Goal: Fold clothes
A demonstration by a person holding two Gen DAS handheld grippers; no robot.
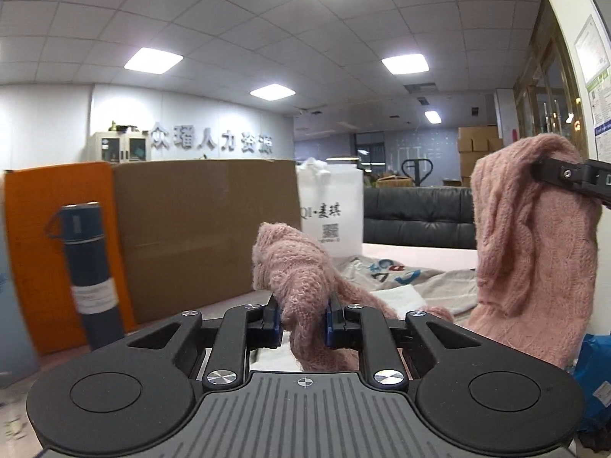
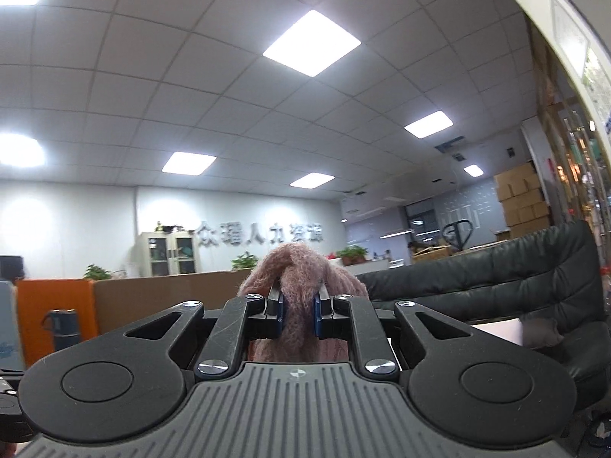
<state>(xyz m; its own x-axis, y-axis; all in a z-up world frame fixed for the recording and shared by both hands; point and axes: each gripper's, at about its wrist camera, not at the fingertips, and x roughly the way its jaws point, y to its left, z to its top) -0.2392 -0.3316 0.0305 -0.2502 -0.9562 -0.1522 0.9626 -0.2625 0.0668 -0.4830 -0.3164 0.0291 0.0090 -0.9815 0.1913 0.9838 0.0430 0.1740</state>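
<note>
The fingers of the left gripper clamp a bunch of pink sweater; the right gripper pinches another bunch, both lifted above the table; only the left view shows the sweater hanging from the right gripper, a grey garment beneath, a cardboard box and flask; the right view shows a black sofa.

Pink sweater's lower part behind gripper body.
</note>
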